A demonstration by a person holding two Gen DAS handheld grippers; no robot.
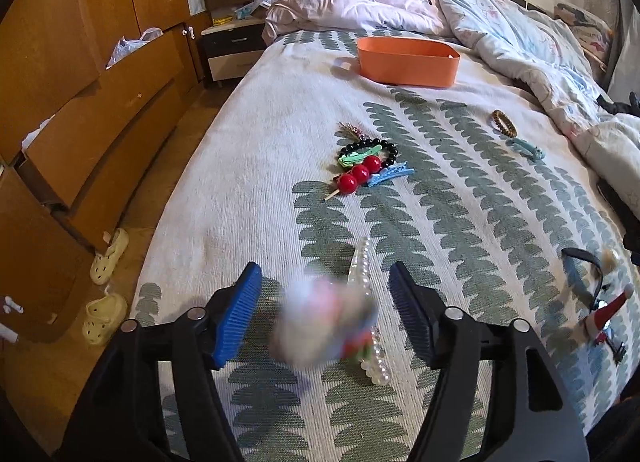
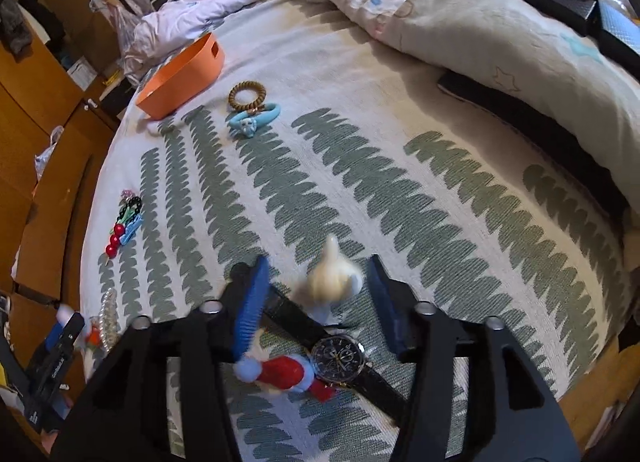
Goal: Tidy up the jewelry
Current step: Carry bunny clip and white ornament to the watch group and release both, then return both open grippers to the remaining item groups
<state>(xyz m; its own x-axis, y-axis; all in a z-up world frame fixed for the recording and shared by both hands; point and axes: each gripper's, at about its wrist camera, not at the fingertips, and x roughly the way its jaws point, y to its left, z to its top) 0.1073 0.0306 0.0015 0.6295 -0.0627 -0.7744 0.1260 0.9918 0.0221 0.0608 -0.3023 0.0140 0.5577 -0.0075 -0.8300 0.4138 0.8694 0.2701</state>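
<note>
**A:** Looking at the left claw [image 1: 325,269] here. Wide open, nothing pinched. Blurry pastel pompom [image 1: 324,322] sitting between the pads with a gap on both sides, on top of a pearl clip [image 1: 362,262] on the bed cover [image 1: 240,142]. Any tips for grabbing it?

**B:** Probably feather-light and squishy, going by the fluff. Would squeeze through the middle of the puff and close well in, since soft stuff gives under the pads. Too smeared to tell whether there's a hard clip underneath, though. Pearl clip likely stiff and slick, so better pinched across the narrow width, not on the round beads.

**A:** And the right claw [image 2: 318,262]? Also open, not clamped on anything. Cream fluffy tuft [image 2: 332,280] between the pads, touching neither. Black watch [image 2: 338,354] and a little red Santa hat clip [image 2: 286,372] lying just below it.

**B:** Same deal for the tuft: light, soft, no real breakage worry. Watch looks like the heaviest piece, with a glass face, so best taken by the strap next to the case. Floppy strap, so expect some dangling.

**A:** Drop-off spot?

**B:** Presumably the orange bin [image 1: 408,70] at the far end of the bed, well apart from both claws.
</note>
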